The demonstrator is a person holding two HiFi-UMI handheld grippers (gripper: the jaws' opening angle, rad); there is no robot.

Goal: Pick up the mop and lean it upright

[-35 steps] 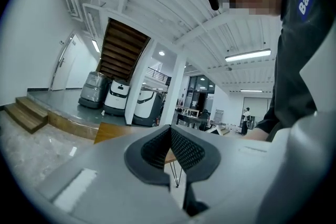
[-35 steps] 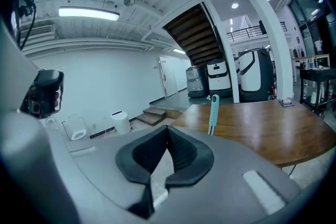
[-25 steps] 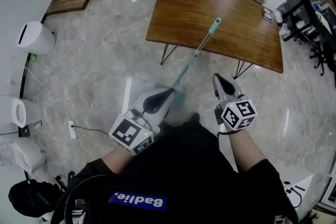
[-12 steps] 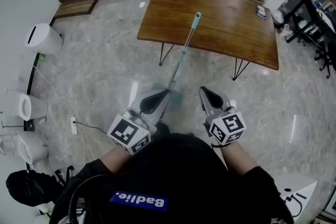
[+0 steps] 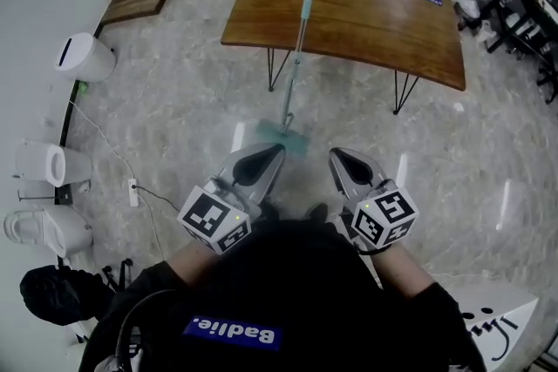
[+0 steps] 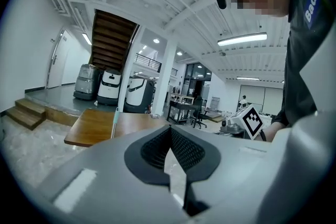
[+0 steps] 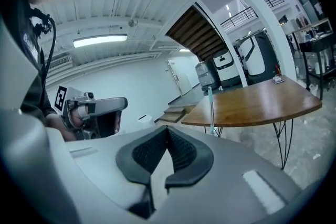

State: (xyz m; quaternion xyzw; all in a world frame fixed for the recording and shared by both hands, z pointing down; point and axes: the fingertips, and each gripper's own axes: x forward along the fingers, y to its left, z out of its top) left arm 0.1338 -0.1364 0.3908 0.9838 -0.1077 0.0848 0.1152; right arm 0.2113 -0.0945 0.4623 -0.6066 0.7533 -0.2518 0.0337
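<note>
White bin (image 5: 83, 58) and a cable (image 5: 103, 154) hug the left wall, with plenty of bare floor (image 5: 174, 113) beside them. Left gripper (image 5: 264, 157) is pressed together, empty. The mop (image 5: 295, 70) is just beyond it, head on the floor, handle leaning on the wooden table's (image 5: 375, 13) near edge. Right gripper (image 5: 338, 159) is closed too, with nothing in it.

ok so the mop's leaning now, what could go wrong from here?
The slim teal-handled mop leans only on the brown wooden table's bare edge, so it could slide sideways and fall. Its flat teal head sits on the glossy marble floor and might skid out.
</note>
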